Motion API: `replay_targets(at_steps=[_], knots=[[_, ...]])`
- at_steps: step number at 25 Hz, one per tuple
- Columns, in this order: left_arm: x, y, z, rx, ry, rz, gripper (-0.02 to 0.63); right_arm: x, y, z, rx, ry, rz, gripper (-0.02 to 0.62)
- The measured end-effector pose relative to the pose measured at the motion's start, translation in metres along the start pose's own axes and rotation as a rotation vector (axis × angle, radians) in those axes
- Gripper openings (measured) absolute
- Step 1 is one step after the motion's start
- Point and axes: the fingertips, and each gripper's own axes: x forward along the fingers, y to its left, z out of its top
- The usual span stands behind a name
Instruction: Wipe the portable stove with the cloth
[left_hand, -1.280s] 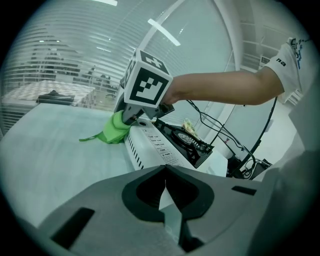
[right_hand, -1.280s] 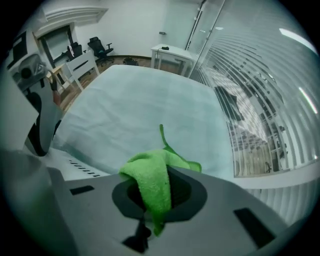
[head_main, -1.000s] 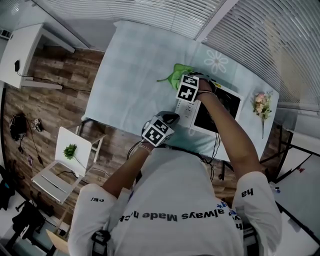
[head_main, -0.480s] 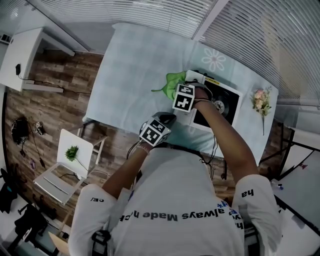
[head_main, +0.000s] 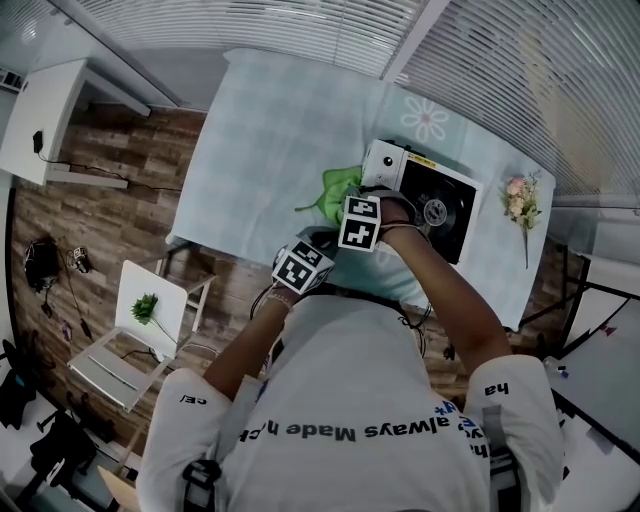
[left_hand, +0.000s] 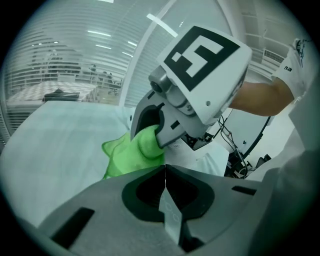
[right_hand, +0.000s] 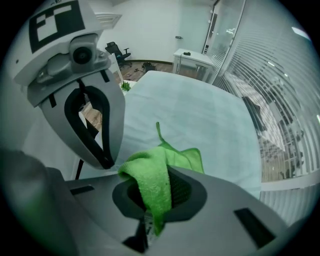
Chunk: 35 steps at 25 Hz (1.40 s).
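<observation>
The portable stove (head_main: 432, 197), white with a black top, lies on the table's right half. My right gripper (head_main: 348, 205) is shut on the green cloth (head_main: 324, 191), which hangs just off the stove's left end over the table. In the right gripper view a fold of the cloth (right_hand: 154, 184) is pinched in the shut jaws. My left gripper (head_main: 318, 242) hovers at the table's near edge, shut on nothing; in its own view its jaws (left_hand: 165, 171) meet, with the right gripper (left_hand: 150, 137) and the cloth (left_hand: 131, 156) just ahead.
A pale blue tablecloth covers the table (head_main: 270, 130). A small bunch of flowers (head_main: 520, 205) lies to the right of the stove. On the wooden floor at left stand a white chair (head_main: 130, 335) with a plant and a white desk (head_main: 40, 110).
My right gripper has drawn the cloth along the stove's left end toward the near edge, uncovering more of the stove. The left gripper has hardly moved.
</observation>
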Motion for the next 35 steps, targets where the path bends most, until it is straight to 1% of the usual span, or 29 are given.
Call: replay_targets(at_steps=[7,11,14,16,18,20,23,26,28,31,35], knots=[[-0.011,0.005,-0.009,0.001,0.014,0.021,0.012,-0.001,0.029,0.009,-0.003,-0.022,0.001,0.026],[-0.015,0.002,-0.012,0.004,0.026,0.013,0.012,-0.005,0.039,0.013,0.013,-0.057,-0.008,0.026],[-0.022,-0.004,-0.013,0.007,0.023,0.006,0.012,-0.009,0.044,0.012,0.047,-0.096,-0.026,0.026],[-0.029,-0.007,-0.008,0.009,0.001,0.008,0.012,-0.017,0.043,0.013,0.098,-0.146,-0.056,0.026],[-0.034,-0.008,0.002,0.011,-0.045,0.024,0.012,-0.034,0.034,0.014,0.178,-0.222,-0.116,0.026],[-0.039,-0.006,0.019,0.021,-0.109,0.054,0.012,-0.055,0.020,0.013,0.284,-0.311,-0.192,0.026],[-0.047,-0.007,0.053,0.072,-0.209,0.091,0.012,-0.095,0.000,0.006,0.460,-0.458,-0.306,0.026],[-0.055,-0.016,0.090,0.135,-0.311,0.102,0.012,-0.140,-0.013,-0.010,0.620,-0.605,-0.415,0.026],[-0.061,-0.023,0.115,0.171,-0.370,0.105,0.012,-0.171,-0.018,-0.024,0.709,-0.684,-0.494,0.026],[-0.070,-0.036,0.149,0.215,-0.444,0.104,0.012,-0.211,-0.021,-0.046,0.785,-0.757,-0.609,0.026],[-0.078,-0.053,0.186,0.253,-0.517,0.088,0.012,-0.258,-0.018,-0.071,0.847,-0.807,-0.733,0.026]])
